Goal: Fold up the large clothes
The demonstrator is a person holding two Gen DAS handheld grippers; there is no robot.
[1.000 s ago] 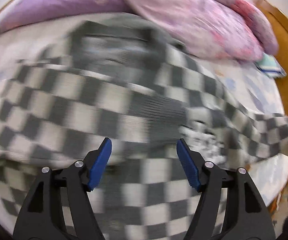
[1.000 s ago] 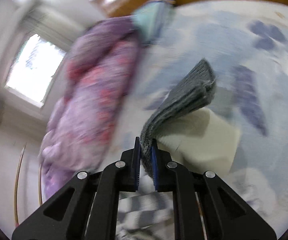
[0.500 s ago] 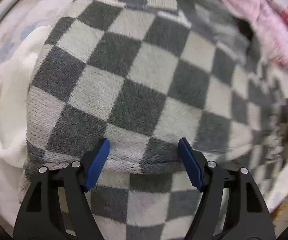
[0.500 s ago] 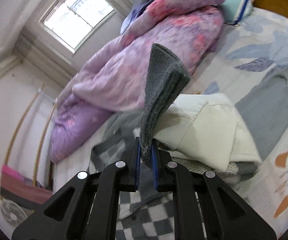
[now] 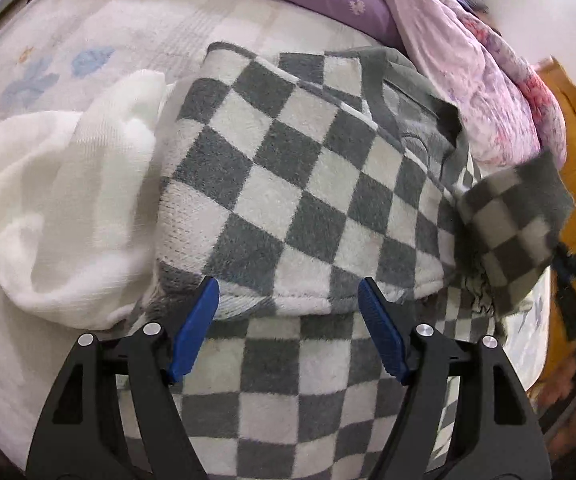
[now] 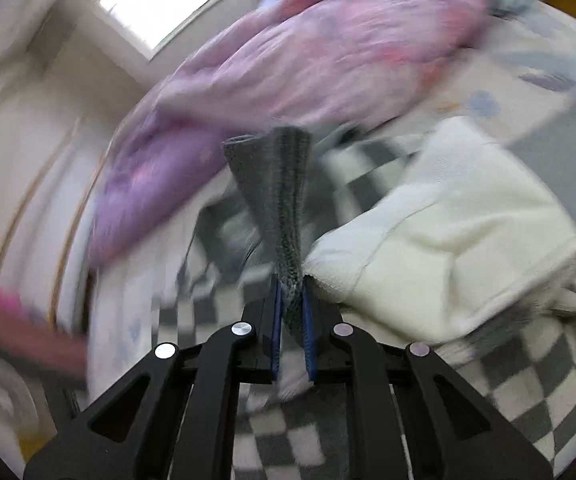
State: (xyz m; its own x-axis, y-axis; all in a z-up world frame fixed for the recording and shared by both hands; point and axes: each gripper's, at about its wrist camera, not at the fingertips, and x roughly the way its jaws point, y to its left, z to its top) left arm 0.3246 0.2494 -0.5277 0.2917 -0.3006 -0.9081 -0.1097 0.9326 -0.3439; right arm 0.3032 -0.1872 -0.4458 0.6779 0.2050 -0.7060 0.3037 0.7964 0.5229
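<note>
On a bed with a floral sheet (image 5: 88,32), we have a grey-and-white checked sweater (image 5: 288,184) spread out, one part folded over itself, a white garment (image 5: 48,200) touching its side. Our left gripper (image 5: 288,316) hangs over the folded edge, jaws wide and pinching nothing. Our right gripper (image 6: 291,312) is clenched on a grey ribbed edge (image 6: 276,184) of the sweater, lifted clear of the bed. A pink-and-purple quilt (image 6: 288,64) is heaped behind.
</note>
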